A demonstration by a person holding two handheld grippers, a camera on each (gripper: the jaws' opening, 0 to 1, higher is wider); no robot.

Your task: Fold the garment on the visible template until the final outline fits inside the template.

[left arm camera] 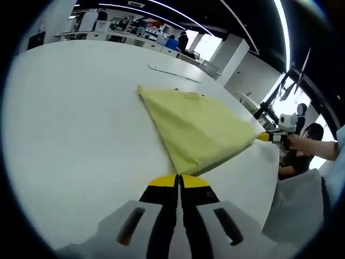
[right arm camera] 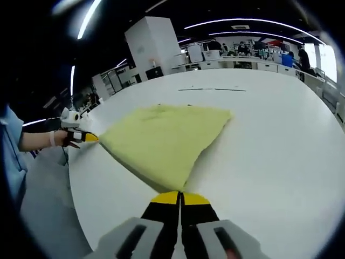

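A pale yellow garment (left arm camera: 197, 129) lies spread on the white table (left arm camera: 75, 135), pulled taut between two near corners. My left gripper (left arm camera: 178, 181) is shut on one corner of it at the bottom of the left gripper view. My right gripper (right arm camera: 179, 197) is shut on the other corner in the right gripper view, where the garment (right arm camera: 161, 137) fans out ahead. The right gripper (left arm camera: 265, 137) also appears at the right of the left gripper view, and the left gripper (right arm camera: 89, 137) at the left of the right gripper view, each held by a hand.
Thin dark template lines (left arm camera: 172, 72) (right arm camera: 213, 89) are marked on the table beyond the garment. The table edge (left arm camera: 269, 189) runs close to both grippers. Office desks and people (left arm camera: 175, 42) stand far behind.
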